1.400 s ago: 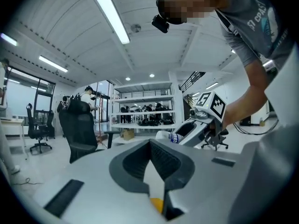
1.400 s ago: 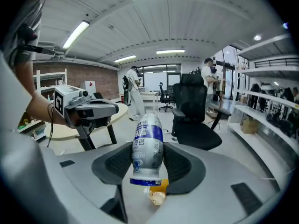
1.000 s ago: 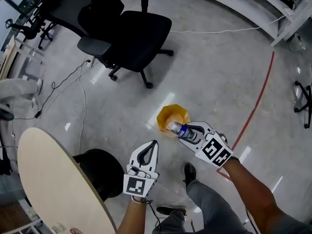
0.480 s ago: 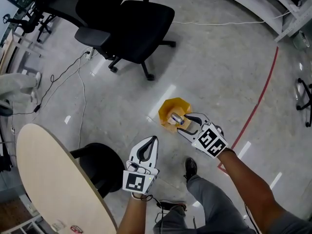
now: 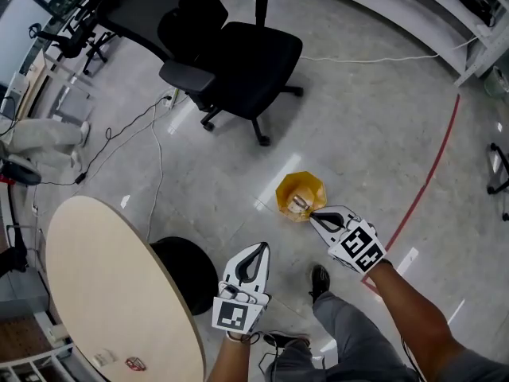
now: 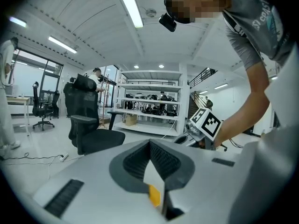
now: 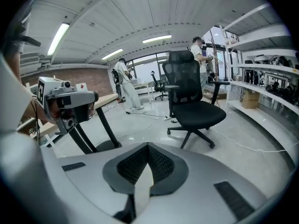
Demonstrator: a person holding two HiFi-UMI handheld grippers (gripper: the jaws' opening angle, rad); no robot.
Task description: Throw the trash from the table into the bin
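A yellow bin (image 5: 312,189) stands on the grey floor, and a clear plastic bottle (image 5: 299,204) lies inside it. My right gripper (image 5: 315,216) hovers just beside the bin's near rim. Its jaws have just closed and nothing is between them; in the right gripper view the tips (image 7: 148,146) meet. My left gripper (image 5: 262,247) hangs lower left of the bin, shut and empty, its tips (image 6: 150,143) together in the left gripper view. The round beige table (image 5: 103,277) is at the lower left.
A black office chair (image 5: 242,54) stands beyond the bin. The table's black base (image 5: 189,273) sits left of my left gripper. Cables (image 5: 151,134) trail across the floor at left, and a red line (image 5: 425,183) runs at right. Two small items (image 5: 135,364) lie on the table's near edge.
A second ago my right gripper held the bottle over the bin. It then opened and the bottle dropped in. Now the right gripper is shut and drawn back from the bin.
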